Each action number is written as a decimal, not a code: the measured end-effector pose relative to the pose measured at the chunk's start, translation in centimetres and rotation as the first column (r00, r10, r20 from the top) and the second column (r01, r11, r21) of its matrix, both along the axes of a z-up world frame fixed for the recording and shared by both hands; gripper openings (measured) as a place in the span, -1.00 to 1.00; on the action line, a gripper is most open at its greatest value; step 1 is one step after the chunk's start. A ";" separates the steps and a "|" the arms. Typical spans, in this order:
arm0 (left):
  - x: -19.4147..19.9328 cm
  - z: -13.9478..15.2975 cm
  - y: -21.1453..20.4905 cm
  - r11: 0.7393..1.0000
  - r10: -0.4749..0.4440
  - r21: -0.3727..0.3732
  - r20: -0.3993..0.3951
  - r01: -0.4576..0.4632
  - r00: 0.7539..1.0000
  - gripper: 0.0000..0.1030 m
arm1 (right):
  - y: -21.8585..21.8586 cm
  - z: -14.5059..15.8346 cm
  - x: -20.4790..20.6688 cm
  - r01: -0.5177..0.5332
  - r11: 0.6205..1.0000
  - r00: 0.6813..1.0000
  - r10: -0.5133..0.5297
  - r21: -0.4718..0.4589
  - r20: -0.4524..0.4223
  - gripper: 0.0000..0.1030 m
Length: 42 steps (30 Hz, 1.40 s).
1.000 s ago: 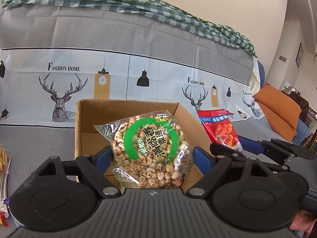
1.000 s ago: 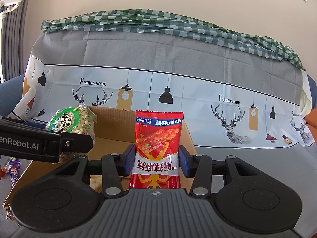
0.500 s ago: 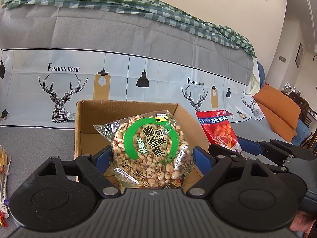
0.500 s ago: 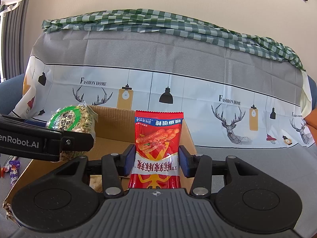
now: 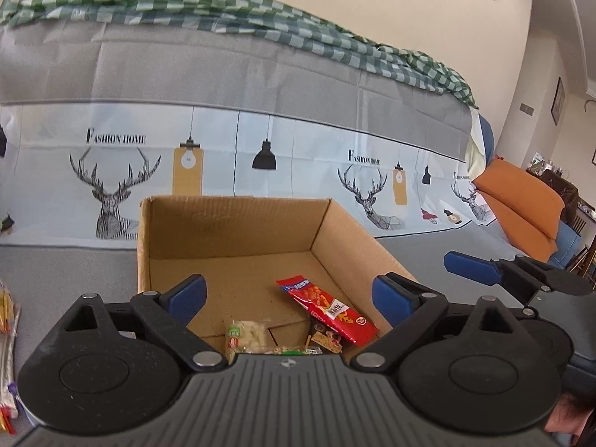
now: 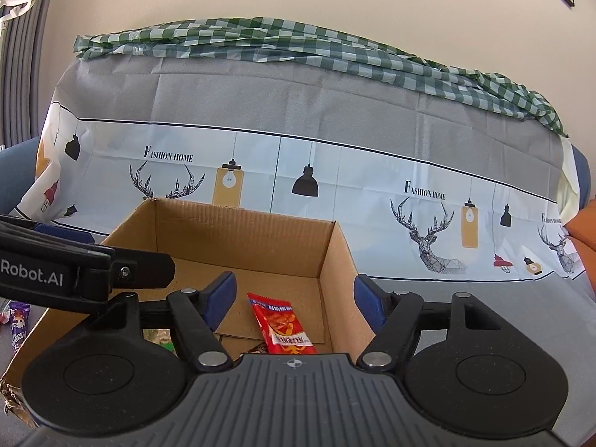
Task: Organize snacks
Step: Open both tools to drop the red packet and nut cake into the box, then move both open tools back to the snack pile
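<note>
Showing only from the left wrist: white snack pack (image 5: 246,337) beside red packet (image 5: 327,311).

Checked cloth (image 5: 260,22) atop printed cover (image 6: 335,111)

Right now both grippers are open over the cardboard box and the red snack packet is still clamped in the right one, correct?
Not quite. The right gripper holds nothing: its jaws have just been opening, and the red snack packet lies loose on the floor of the cardboard box, as the right wrist view shows. The left gripper is open over the box too, as you said.
</note>
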State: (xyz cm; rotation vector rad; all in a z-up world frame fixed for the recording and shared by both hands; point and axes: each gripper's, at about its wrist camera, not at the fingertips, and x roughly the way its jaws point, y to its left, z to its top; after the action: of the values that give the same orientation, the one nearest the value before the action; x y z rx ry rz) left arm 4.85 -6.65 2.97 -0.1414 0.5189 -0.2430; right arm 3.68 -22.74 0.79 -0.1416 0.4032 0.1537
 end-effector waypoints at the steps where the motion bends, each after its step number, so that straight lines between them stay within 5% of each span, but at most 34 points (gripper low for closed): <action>1: -0.3 0.1 0.0 1.000 -0.002 0.013 0.023 0.002 1.000 0.88 | 0.0 0.0 0.0 0.000 1.000 1.000 0.000 0.002 0.000 0.39; 6: -1.6 0.9 1.0 0.999 -0.013 0.030 0.074 0.011 0.997 0.53 | 0.8 0.2 0.1 -0.005 1.000 1.000 0.005 0.028 -0.001 0.39; 11: -2.4 2.2 4.4 1.000 -0.019 -0.009 0.005 0.019 1.000 -0.42 | 3.1 0.7 -0.5 -0.031 0.998 0.999 0.031 0.056 0.009 0.40; 16: -4.4 4.4 8.8 0.994 0.012 0.103 0.072 -0.019 0.997 -0.40 | 5.9 1.0 -1.5 -0.083 0.991 0.997 0.082 0.102 0.015 0.39; 20: -6.5 1.8 14.0 0.976 0.112 0.169 0.140 -0.135 0.984 -0.37 | 8.0 1.1 -2.3 -0.126 0.982 0.992 0.126 0.139 0.015 0.39; 22: -6.4 0.9 17.0 0.962 0.242 0.119 0.039 -0.244 0.970 -0.38 | 8.9 1.0 -2.6 -0.144 0.977 0.989 0.144 0.158 0.015 0.39; 25: -7.2 1.5 20.7 0.938 0.344 0.013 0.050 -0.345 0.938 -0.26 | 10.2 1.0 -3.3 -0.176 0.965 0.984 0.174 0.193 0.026 0.39; 29: -5.5 -0.6 25.0 0.903 0.415 -0.052 -0.158 -0.427 0.896 -0.38 | 12.9 0.4 -4.5 -0.258 0.947 0.966 0.253 0.191 0.052 0.30; 32: -4.5 -2.2 27.4 0.884 0.424 -0.089 -0.265 -0.460 0.866 -0.78 | 15.6 -0.5 -5.8 -0.360 0.919 0.933 0.352 0.162 0.074 0.03; 35: -3.8 -3.2 28.1 0.883 0.418 -0.082 -0.307 -0.462 0.855 -0.78 | 18.5 -2.1 -6.8 -0.458 0.881 0.889 0.455 0.114 0.055 -0.25; 42: -2.1 -5.5 27.5 0.908 0.367 -0.033 -0.419 -0.418 0.830 -0.76 | 23.3 -6.0 -6.9 -0.548 0.835 0.834 0.550 0.049 -0.049 -0.27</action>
State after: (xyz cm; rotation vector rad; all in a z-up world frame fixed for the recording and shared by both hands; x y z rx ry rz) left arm 2.79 20.84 -2.54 -0.4230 0.8743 0.1686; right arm -3.17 0.55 -5.19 -0.2196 0.4127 0.7382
